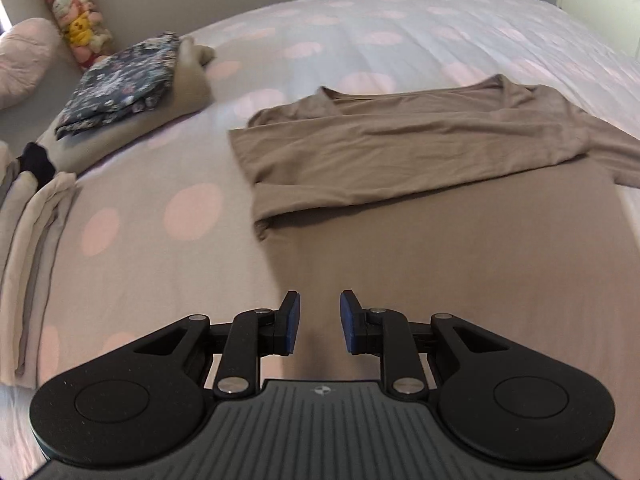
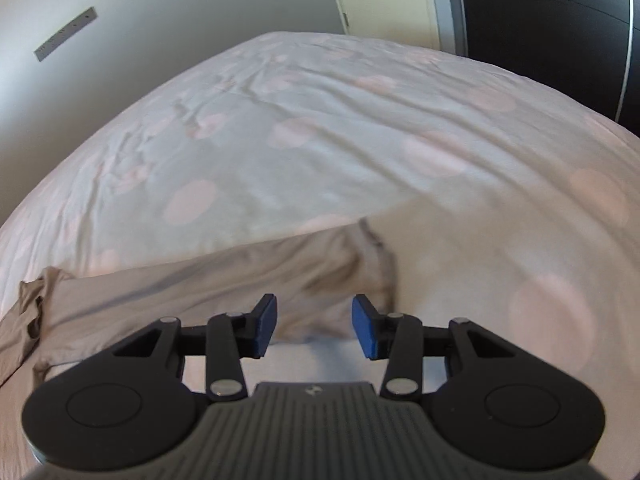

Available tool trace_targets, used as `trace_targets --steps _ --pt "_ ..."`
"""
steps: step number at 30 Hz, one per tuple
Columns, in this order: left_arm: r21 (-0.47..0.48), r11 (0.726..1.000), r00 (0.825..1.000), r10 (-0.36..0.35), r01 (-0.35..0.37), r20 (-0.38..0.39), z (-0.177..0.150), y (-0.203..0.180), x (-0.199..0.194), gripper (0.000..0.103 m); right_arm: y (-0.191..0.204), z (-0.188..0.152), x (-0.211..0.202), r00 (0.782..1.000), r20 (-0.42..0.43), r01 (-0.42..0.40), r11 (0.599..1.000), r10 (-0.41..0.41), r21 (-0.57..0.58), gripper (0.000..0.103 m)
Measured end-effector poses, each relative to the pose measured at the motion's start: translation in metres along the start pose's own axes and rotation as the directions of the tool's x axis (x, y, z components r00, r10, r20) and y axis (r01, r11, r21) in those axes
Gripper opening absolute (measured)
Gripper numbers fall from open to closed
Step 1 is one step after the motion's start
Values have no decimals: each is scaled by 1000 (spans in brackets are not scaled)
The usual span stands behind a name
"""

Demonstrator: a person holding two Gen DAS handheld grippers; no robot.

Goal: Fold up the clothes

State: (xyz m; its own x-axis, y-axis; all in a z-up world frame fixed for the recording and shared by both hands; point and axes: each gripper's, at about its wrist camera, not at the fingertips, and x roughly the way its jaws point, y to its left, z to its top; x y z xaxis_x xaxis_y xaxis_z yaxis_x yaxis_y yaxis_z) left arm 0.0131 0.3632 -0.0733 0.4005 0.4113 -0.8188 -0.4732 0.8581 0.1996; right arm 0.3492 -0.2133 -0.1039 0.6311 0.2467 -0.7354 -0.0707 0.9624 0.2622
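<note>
Both my claws hang apart and empty: the left gripper point(image 1: 319, 322) and right gripper point(image 2: 314, 326) above the taupe cotton T-shirt point(image 1: 420, 148), spread ahead on the pink-dotted pale bedspread point(image 2: 320, 120); grey wall point(image 2: 120, 20) beyond.

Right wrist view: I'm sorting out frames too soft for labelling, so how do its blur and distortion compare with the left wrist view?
Right wrist view: bedspread and taupe shirt smeared; fingers crisp. Left wrist view: shirt folds fairly clear, nearer cloth softer. Both views: fisheye bulges the bed.
</note>
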Motion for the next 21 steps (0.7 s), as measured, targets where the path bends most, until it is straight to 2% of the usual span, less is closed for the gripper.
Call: trace_targets --steps 3,5,9,10,11,12,16,21 --pt "-43 998 998 55 -54 33 -9 8 3 20 -15 10 14 999 -35 29 1000 -29 -4 42" --pt "-63 997 997 56 -53 46 -16 13 5 20 -22 14 25 998 -47 38 999 -38 -3 41" --pt "-83 995 998 53 -51 22 -22 21 11 20 -23 17 39 998 -54 34 999 -34 -1 39" --pt "-92 994 998 53 -52 16 -22 23 13 20 -21 18 41 998 -54 37 999 -38 -11 31" --pt "-104 993 999 52 -50 13 -22 26 14 20 -19 18 42 998 -54 41 999 -42 -21 12" --pt "-116 992 999 50 -49 10 -23 29 15 20 -17 20 44 997 -61 42 999 -43 -25 4" --pt "-129 990 998 64 -63 3 -23 37 17 20 -3 30 36 997 -56 50 998 -52 -34 4" --pt "-163 983 997 81 -83 -19 -23 43 20 20 44 56 1 999 -25 32 993 -35 -112 3"
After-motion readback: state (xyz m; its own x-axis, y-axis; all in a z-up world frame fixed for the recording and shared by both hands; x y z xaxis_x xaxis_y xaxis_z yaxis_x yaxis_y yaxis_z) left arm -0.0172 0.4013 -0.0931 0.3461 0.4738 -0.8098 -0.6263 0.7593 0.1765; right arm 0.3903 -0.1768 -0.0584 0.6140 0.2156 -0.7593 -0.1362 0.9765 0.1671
